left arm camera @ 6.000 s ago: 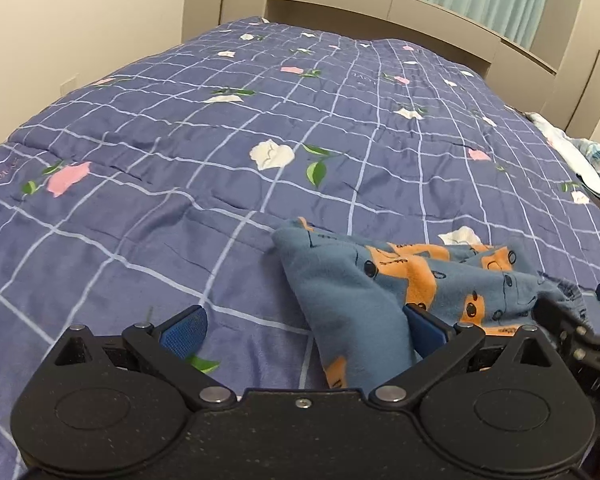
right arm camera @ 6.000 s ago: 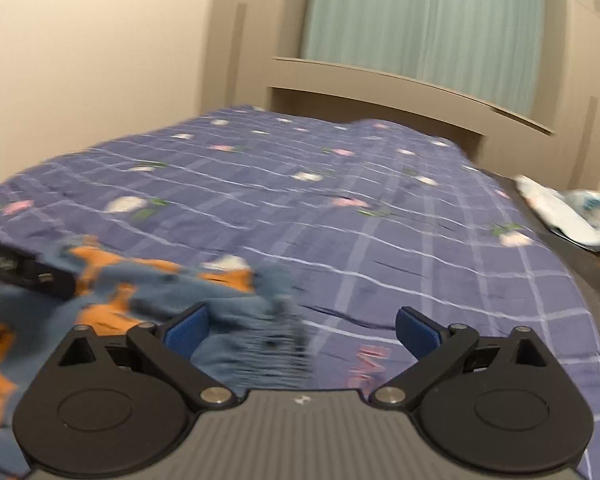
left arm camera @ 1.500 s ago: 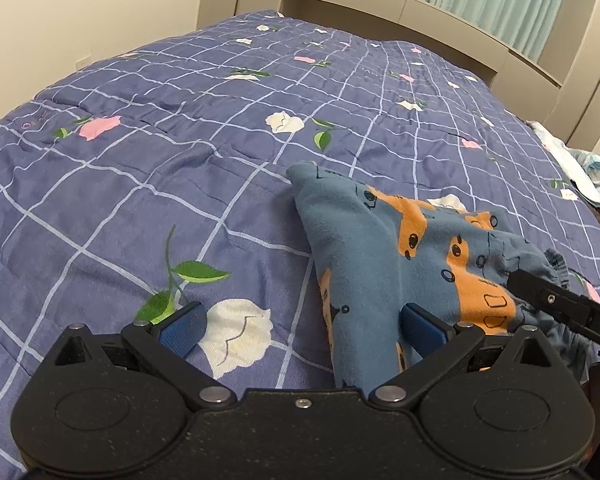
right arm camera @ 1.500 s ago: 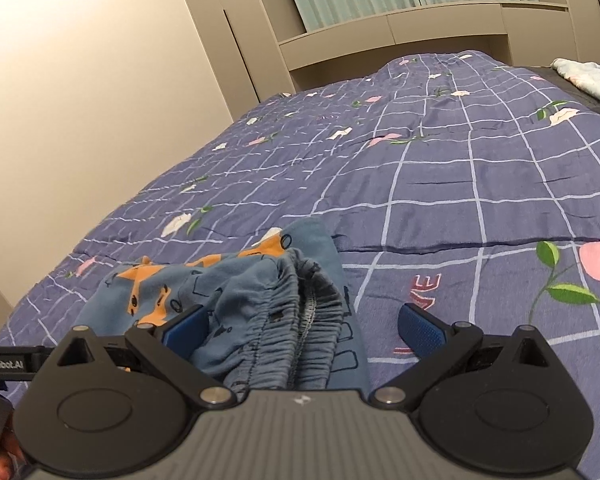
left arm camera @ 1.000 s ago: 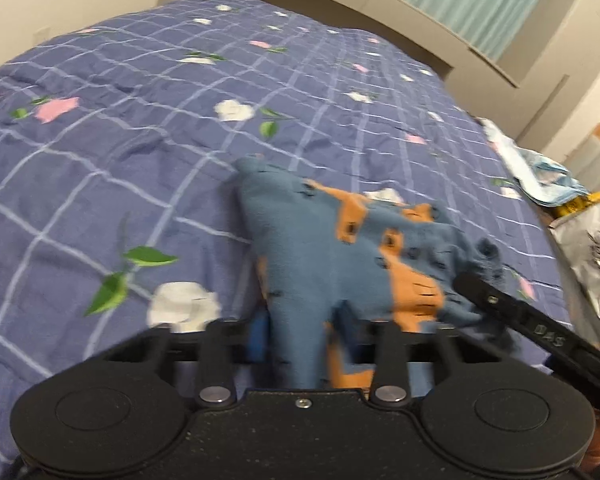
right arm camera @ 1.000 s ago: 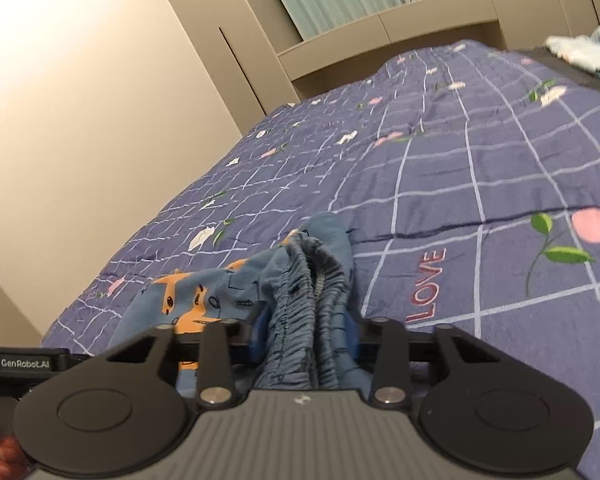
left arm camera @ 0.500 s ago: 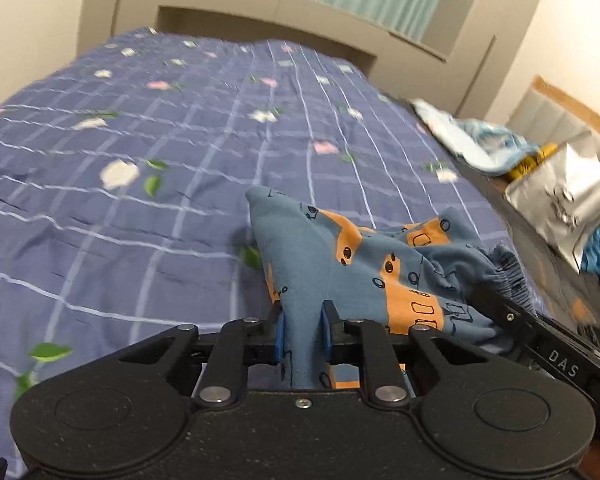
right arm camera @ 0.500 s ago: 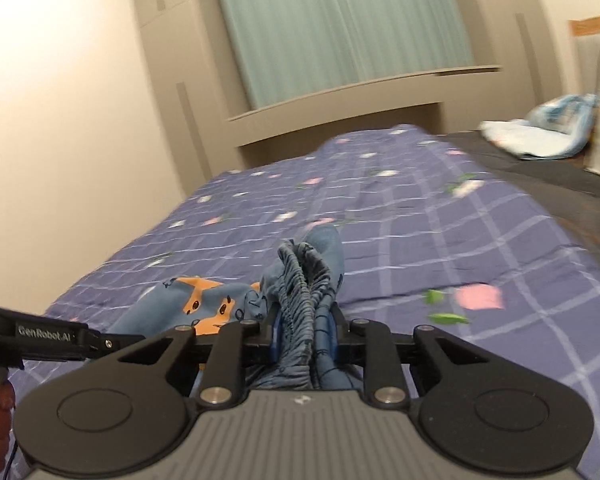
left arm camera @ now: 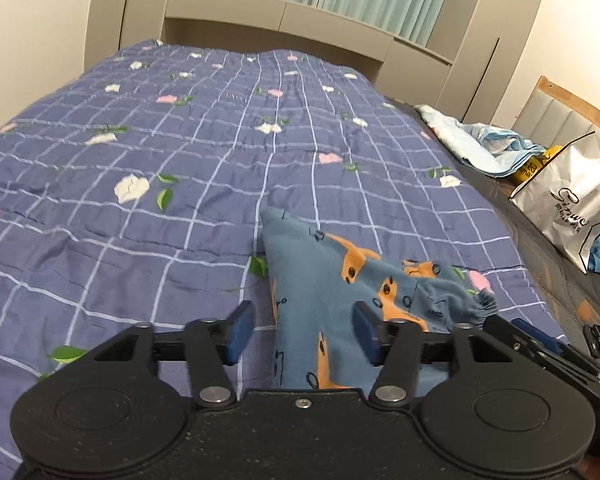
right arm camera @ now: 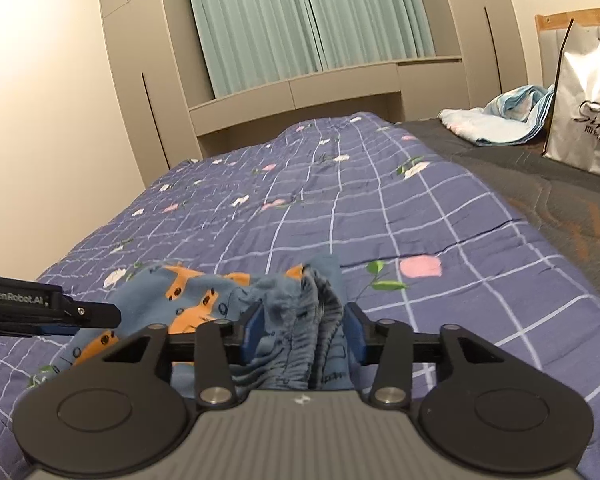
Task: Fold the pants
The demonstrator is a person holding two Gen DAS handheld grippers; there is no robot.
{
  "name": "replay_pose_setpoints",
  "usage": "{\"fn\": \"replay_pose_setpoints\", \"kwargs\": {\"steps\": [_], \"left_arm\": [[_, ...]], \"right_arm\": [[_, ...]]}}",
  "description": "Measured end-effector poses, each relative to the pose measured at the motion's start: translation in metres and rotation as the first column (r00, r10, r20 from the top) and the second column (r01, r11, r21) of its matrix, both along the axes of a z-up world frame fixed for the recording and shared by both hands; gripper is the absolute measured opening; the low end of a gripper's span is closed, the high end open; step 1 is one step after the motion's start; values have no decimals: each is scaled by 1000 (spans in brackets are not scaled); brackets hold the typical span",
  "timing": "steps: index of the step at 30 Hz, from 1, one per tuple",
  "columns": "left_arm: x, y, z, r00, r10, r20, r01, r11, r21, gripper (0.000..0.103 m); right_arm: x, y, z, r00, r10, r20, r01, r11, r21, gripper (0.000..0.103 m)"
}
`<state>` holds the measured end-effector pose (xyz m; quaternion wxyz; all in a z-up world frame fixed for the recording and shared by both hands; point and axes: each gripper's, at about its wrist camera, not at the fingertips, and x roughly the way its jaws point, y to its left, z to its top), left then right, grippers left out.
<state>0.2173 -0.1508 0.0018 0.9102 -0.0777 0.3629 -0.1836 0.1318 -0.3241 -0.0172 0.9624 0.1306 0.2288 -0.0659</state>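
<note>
Blue pants [left arm camera: 320, 280] with orange prints lie bunched on the purple checked quilt [left arm camera: 160, 168]. My left gripper [left arm camera: 303, 332] hovers over the leg end. Its jaws are opening; the fabric lies between them beside the right pad, clear of the left pad. In the right wrist view the pants [right arm camera: 204, 296] spread to the left, and the gathered waistband [right arm camera: 312, 320] sits between the pads of my right gripper [right arm camera: 304, 334], whose jaws are opening too. The left gripper's arm [right arm camera: 80, 312] reaches in from the left there.
A white paper bag [left arm camera: 572, 208] and a light blue cloth [left arm camera: 480, 140] sit on the dark grey blanket [right arm camera: 540, 184] along the bed's right side. Beige cabinets and green curtains stand behind the bed. A wall runs along the left.
Half a second ago both grippers were pinched shut on the pants. Both pairs of jaws have since spread apart, and the fabric has slackened onto the quilt.
</note>
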Motion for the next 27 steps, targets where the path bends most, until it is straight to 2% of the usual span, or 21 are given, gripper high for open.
{"fn": "replay_pose_setpoints", "kwargs": {"steps": [3,5,7,8,15,20,27], "left_arm": [[-11,4,11,999,0,32,-1,1000,12,76],[-21,9,20,999,9,53,-10,1000,19,90],[-33,15,28,996,19,82,-22,999,26,100],[-40,19,32,995,26,101,-29,999,34,102],[-89,44,45,985,28,170,-44,995,87,102],[-129,62,41,983,30,182,-48,995,91,102],[-171,79,27,985,18,173,-36,994,101,102]], "right_arm": [[-9,1,12,1000,-7,23,7,1000,-12,64],[-16,3,20,999,-7,40,8,1000,-20,74],[-25,6,29,998,-4,56,5,1000,-29,81],[-29,9,34,998,-2,64,4,999,-34,86],[-71,32,57,996,29,81,-23,997,-72,103],[-100,52,62,998,45,48,-41,995,-89,103],[-137,81,54,996,80,-26,-83,990,-114,103]]}}
